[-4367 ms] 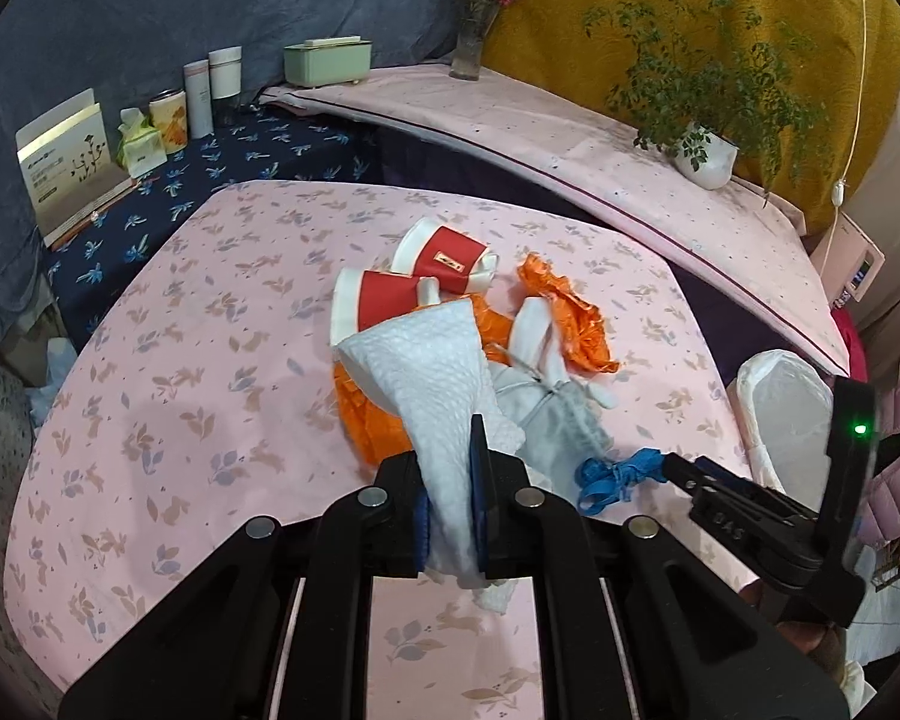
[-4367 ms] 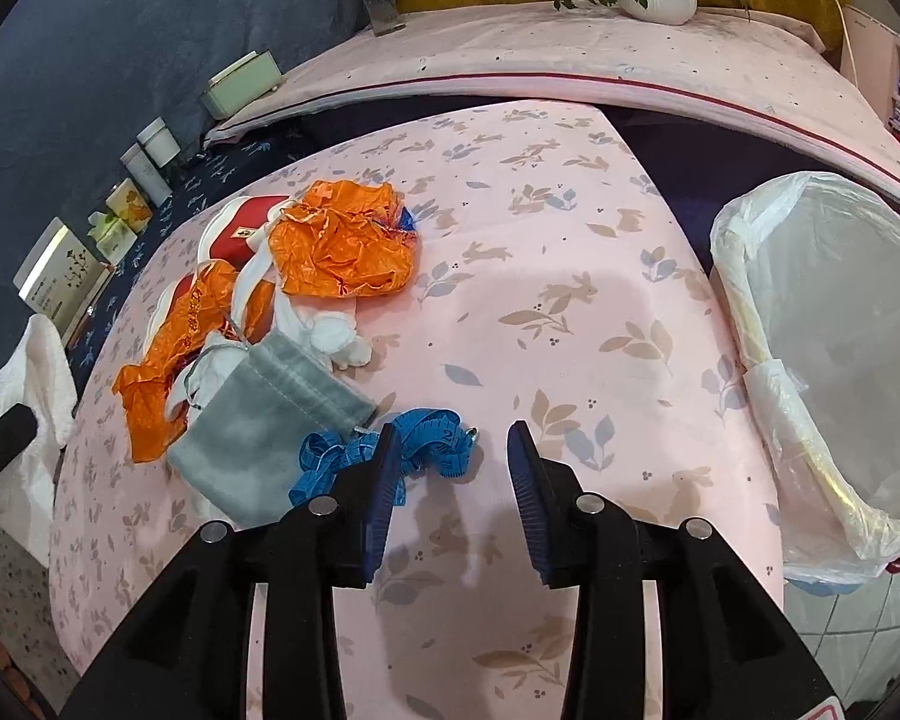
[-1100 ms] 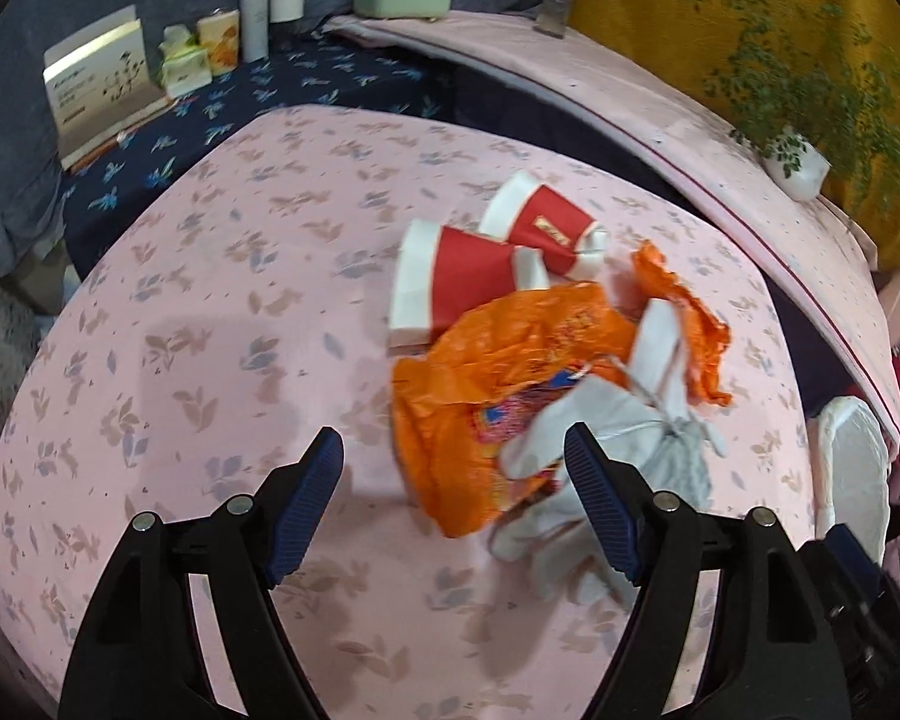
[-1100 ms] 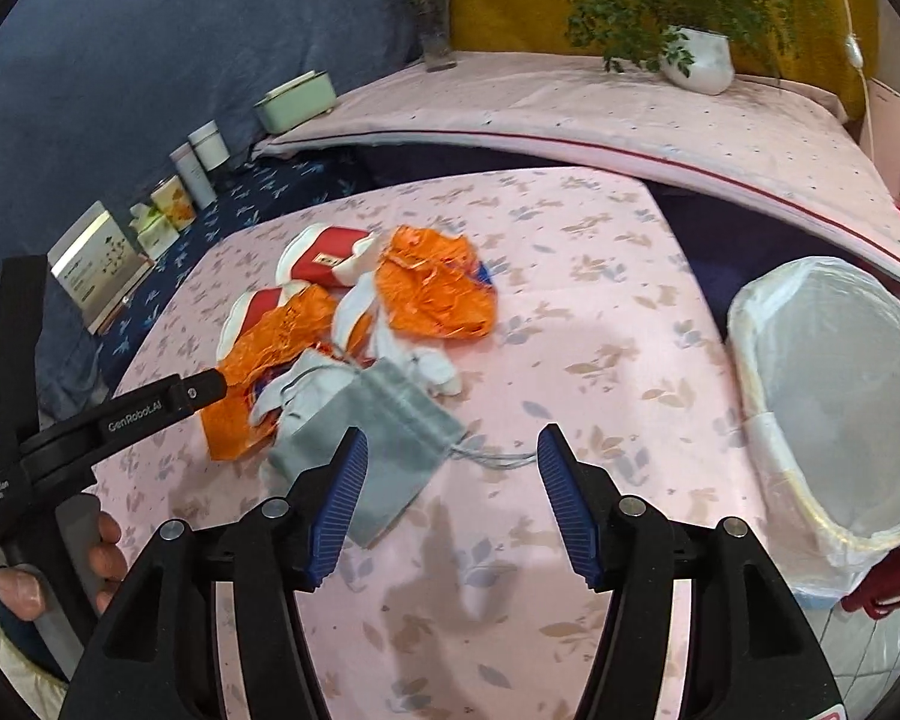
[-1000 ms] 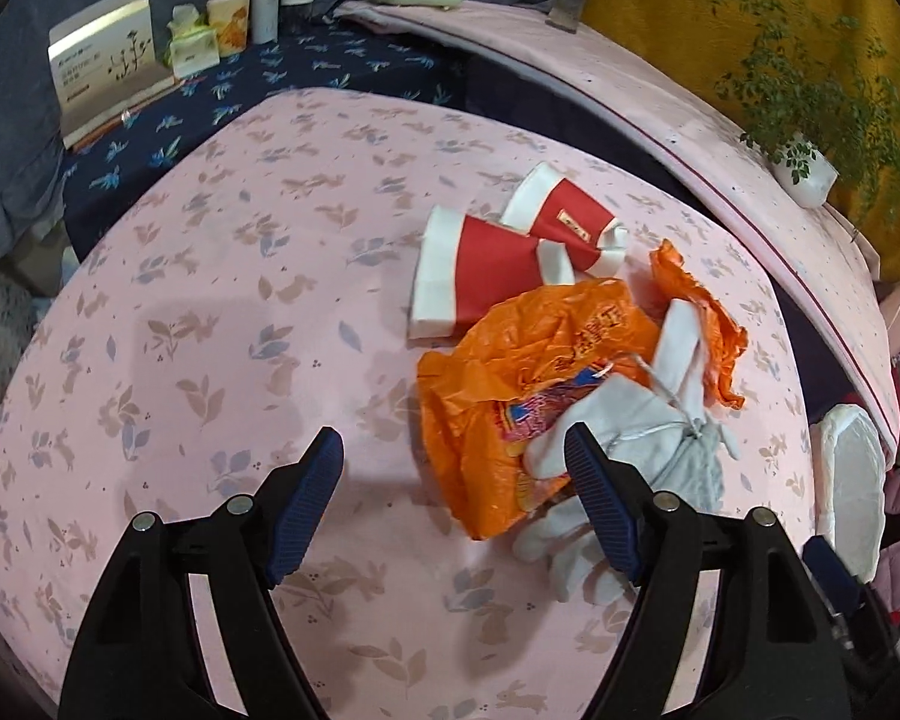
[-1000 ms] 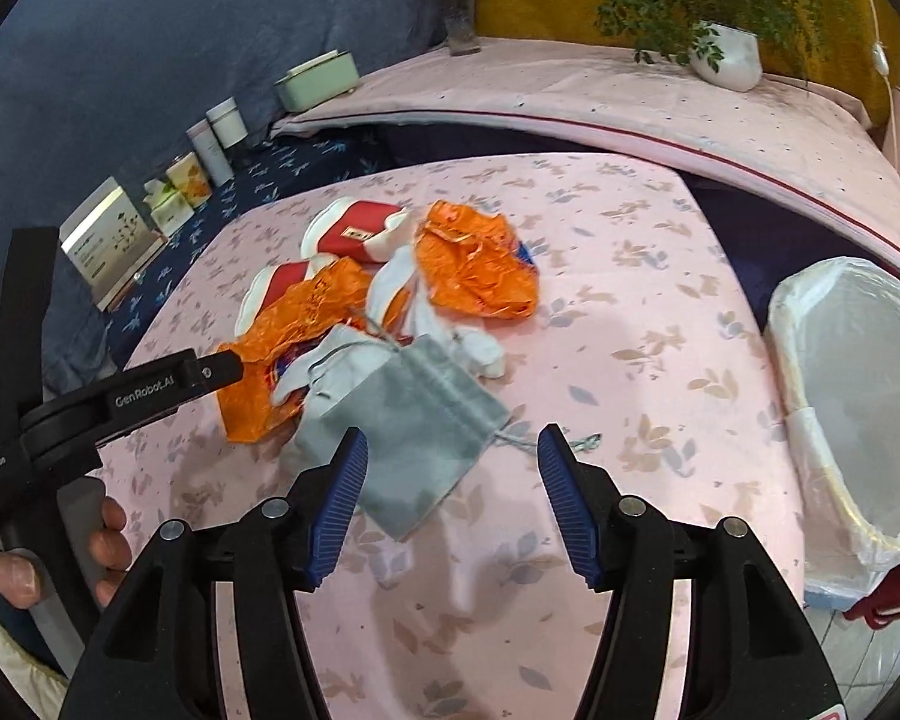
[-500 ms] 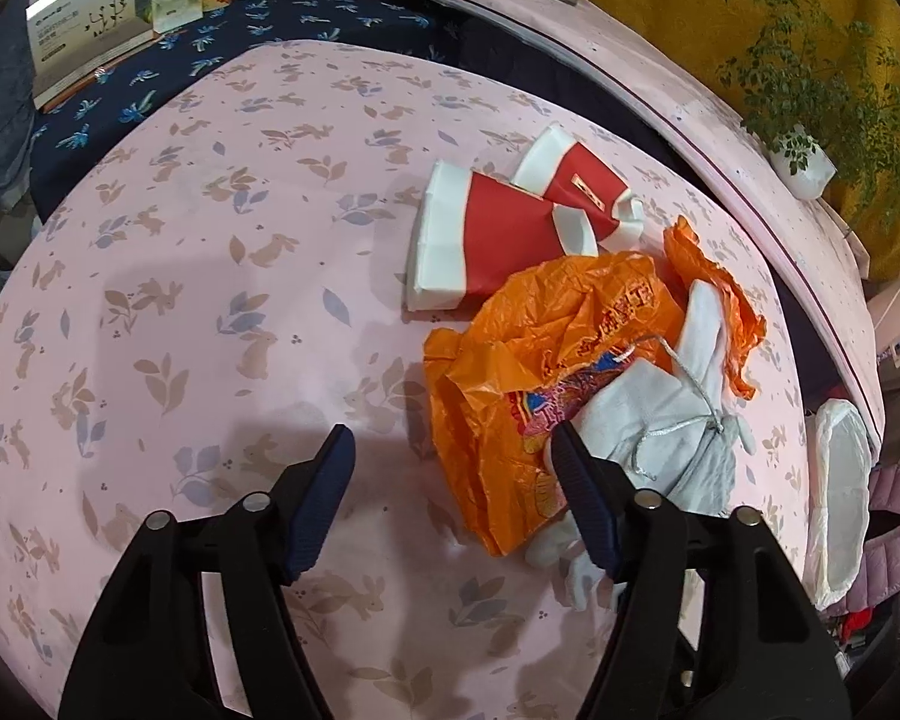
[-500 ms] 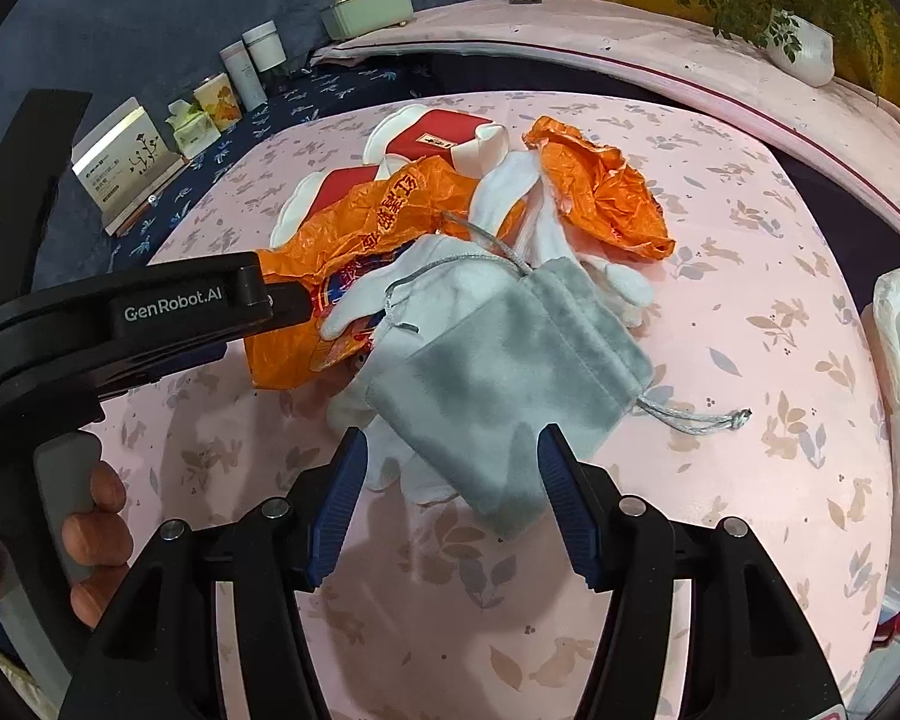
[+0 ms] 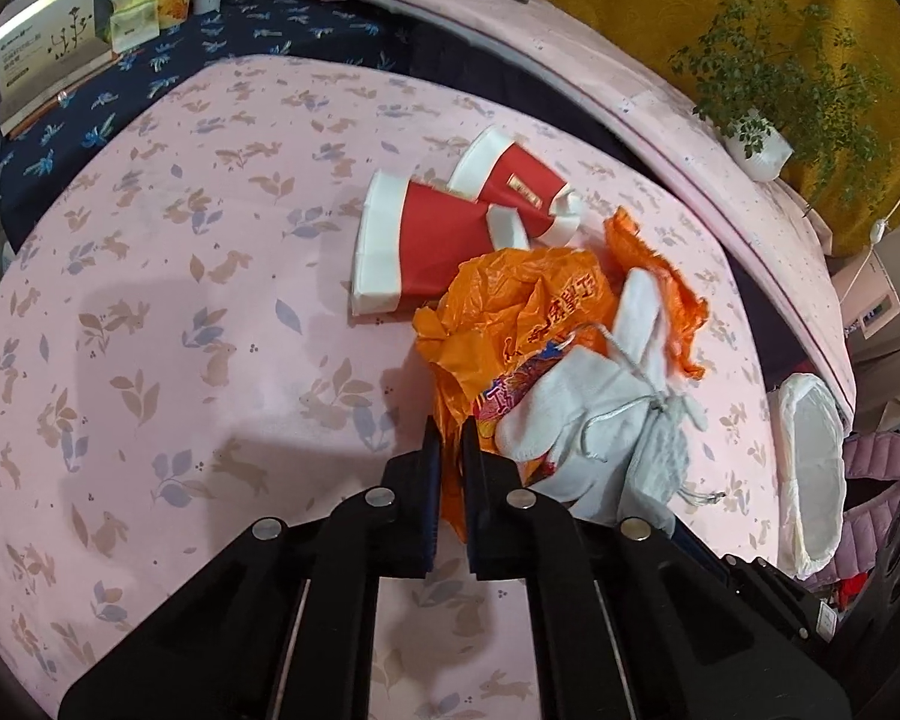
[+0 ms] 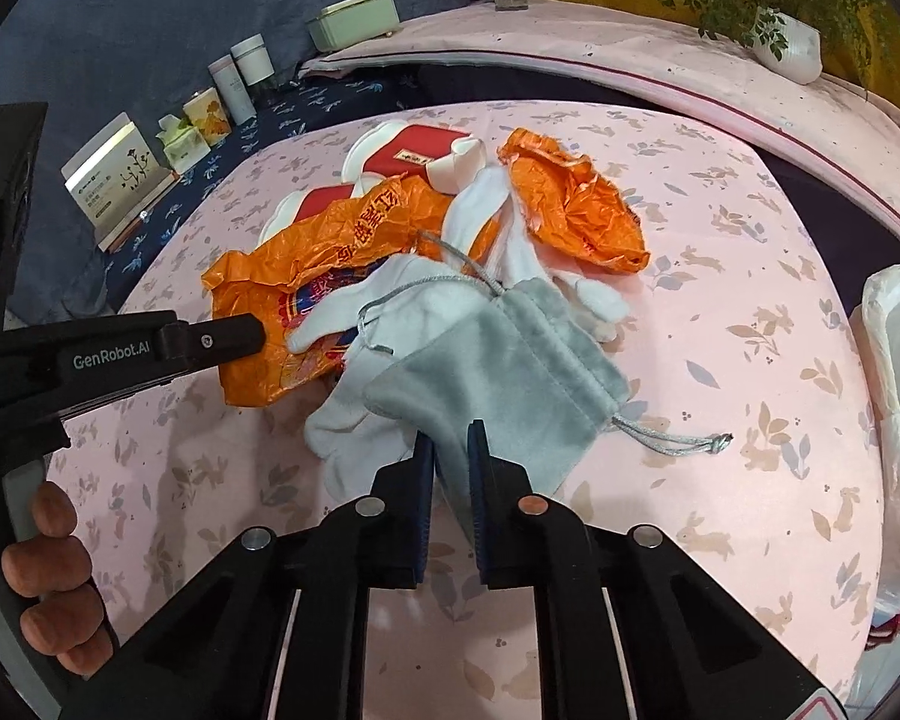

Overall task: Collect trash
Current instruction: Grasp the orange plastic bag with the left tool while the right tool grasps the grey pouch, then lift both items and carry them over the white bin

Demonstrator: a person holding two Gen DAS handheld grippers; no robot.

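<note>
Two red cups (image 9: 426,246); two orange bags (image 10: 342,264).

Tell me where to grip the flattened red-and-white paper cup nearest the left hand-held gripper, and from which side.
Grip the flattened red-and-white paper cup at its white rim band, coming from its open left side; the orange plastic bag overlaps its opposite end.

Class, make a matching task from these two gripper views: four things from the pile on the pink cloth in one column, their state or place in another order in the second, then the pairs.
Things
1. grey pouch
2. large orange bag
3. red cups
4. white bin bag

States
A. lying flat, untouched
B. pinched by the left gripper
C. open beside the table
D. pinched by the right gripper

Pairs: 1-D, 2-B, 3-A, 4-C
</note>
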